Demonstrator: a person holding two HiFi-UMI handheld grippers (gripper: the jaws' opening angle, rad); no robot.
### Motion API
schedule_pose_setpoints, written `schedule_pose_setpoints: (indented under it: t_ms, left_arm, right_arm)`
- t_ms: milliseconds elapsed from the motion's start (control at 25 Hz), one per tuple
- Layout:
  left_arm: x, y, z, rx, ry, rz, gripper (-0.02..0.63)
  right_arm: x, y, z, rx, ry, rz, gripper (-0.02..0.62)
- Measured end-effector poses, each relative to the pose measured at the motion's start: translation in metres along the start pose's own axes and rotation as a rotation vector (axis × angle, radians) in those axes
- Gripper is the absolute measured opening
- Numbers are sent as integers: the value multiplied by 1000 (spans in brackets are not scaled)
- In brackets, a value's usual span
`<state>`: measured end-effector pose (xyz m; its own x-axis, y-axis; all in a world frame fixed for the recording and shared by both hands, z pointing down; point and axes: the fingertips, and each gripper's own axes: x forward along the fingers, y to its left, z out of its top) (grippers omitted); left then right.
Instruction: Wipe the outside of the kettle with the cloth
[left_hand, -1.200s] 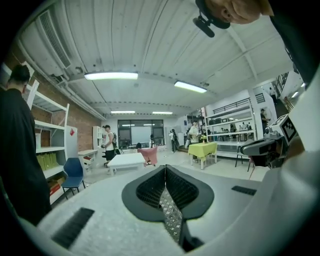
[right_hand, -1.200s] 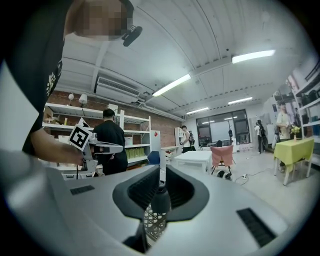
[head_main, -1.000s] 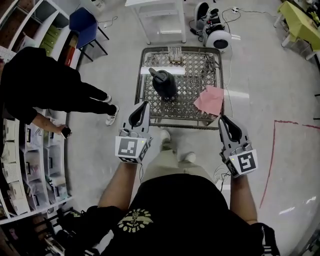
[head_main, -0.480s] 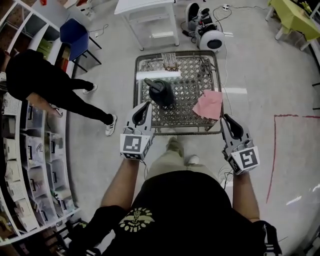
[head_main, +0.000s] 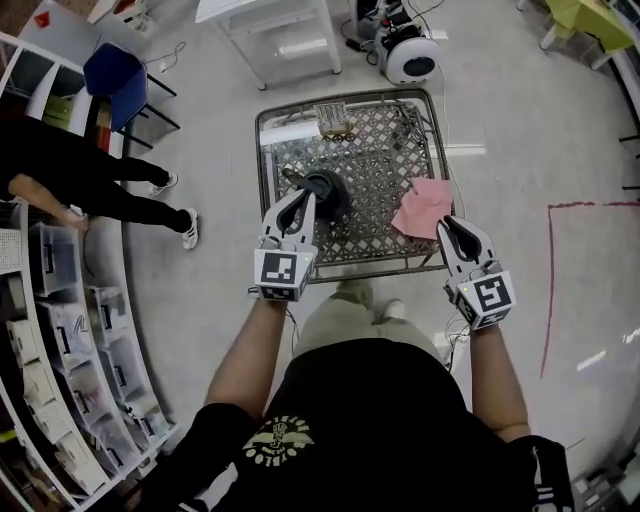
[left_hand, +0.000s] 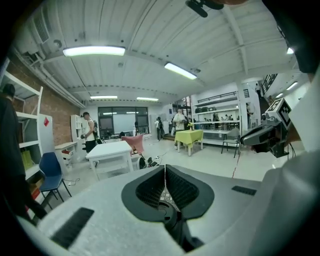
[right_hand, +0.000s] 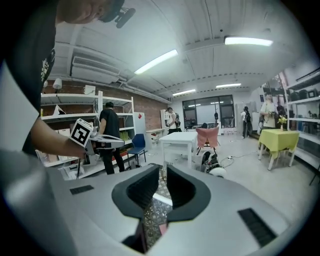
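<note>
A dark kettle (head_main: 330, 190) stands on the lattice-topped table (head_main: 375, 150), left of the middle. A pink cloth (head_main: 423, 206) lies flat near the table's right edge. My left gripper (head_main: 304, 197) reaches over the near edge, and its tip overlaps the kettle's near left side in the head view. In the left gripper view its jaws (left_hand: 165, 167) meet with nothing between them. My right gripper (head_main: 446, 224) sits at the cloth's near right corner, shut and empty (right_hand: 163, 169). A sliver of lattice (right_hand: 152, 215) shows between its fingers.
A small box (head_main: 333, 118) sits at the table's far edge. A person in black (head_main: 70, 170) stands at the left by the shelves (head_main: 60, 330). A blue chair (head_main: 115, 75), a white table (head_main: 270, 25) and a round white device (head_main: 410, 60) lie beyond. Red tape (head_main: 550, 290) marks the floor.
Both grippers have moved forward and down over the table's near edge, the left up to the kettle, the right up to the cloth. The person at the left has shifted.
</note>
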<state>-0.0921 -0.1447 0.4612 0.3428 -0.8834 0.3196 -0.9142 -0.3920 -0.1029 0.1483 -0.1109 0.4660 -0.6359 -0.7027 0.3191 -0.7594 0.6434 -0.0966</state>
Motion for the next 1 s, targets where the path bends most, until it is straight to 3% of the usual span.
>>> schedule_pose_setpoints:
  t_ms: [400,680,880,1000]
  left_arm:
    - [80,13,-45,23,99,-151,11]
    - [106,14,-65,44,131,-215,11]
    - [113,21,-75,27,135,-217,11]
    - [114,19,-75,75,136,-205,11]
  right_arm:
    - [73,-17,-58,106,176,-25,109]
    - [103,-29,-116,187,322,-11,197]
    - [119,-50,-161,185,408,-37,234]
    - [127,-66,-190,174,479,-59,250]
